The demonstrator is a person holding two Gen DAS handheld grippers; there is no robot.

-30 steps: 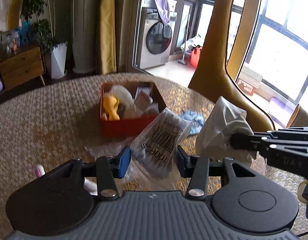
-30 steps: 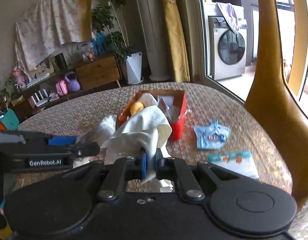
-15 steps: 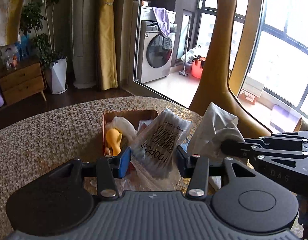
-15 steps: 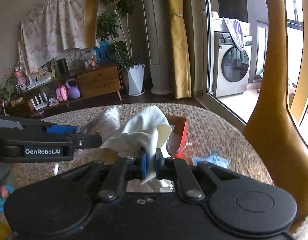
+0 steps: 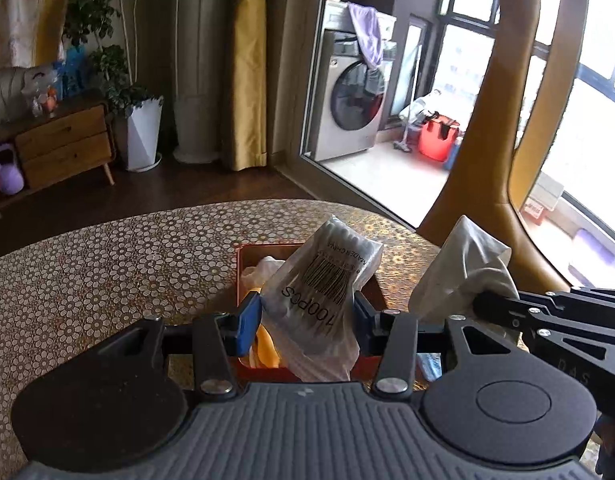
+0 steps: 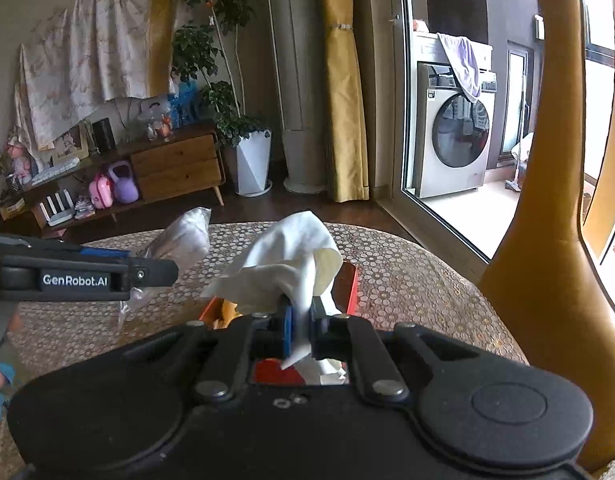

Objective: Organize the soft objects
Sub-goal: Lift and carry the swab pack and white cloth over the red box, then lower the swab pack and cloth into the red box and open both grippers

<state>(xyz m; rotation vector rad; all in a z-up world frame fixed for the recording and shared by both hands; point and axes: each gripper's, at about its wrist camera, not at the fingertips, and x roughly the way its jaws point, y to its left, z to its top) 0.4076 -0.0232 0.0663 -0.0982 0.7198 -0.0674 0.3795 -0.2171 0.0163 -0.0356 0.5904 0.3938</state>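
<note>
**Both hands loaded above the red box**

I see the round patterned table [image 5: 107, 264] filling the lower half of both views, and on it the red box [image 5: 243, 254], already holding a yellow soft item [image 5: 263, 350] and some pale wrapping. The box sits directly under my two grippers.

My left gripper [image 5: 307, 320] has its blue pads partway closed on a clear bag of cotton swabs [image 5: 327, 280], which stands tilted up between them, over the box. My right gripper [image 6: 301, 330] is pinched almost fully together on a crumpled white cloth [image 6: 287, 256], whose loose folds billow above the jaws and whose tail hangs below them.

My worries, judged from here: the two tools are close beside each other, so lowering both at once could knock one into the other. The box looks fairly full, so the bag may perch on the contents and slide out over the rim. The cloth is light and may cling to a pad on release, dragging back out as I withdraw.
</note>
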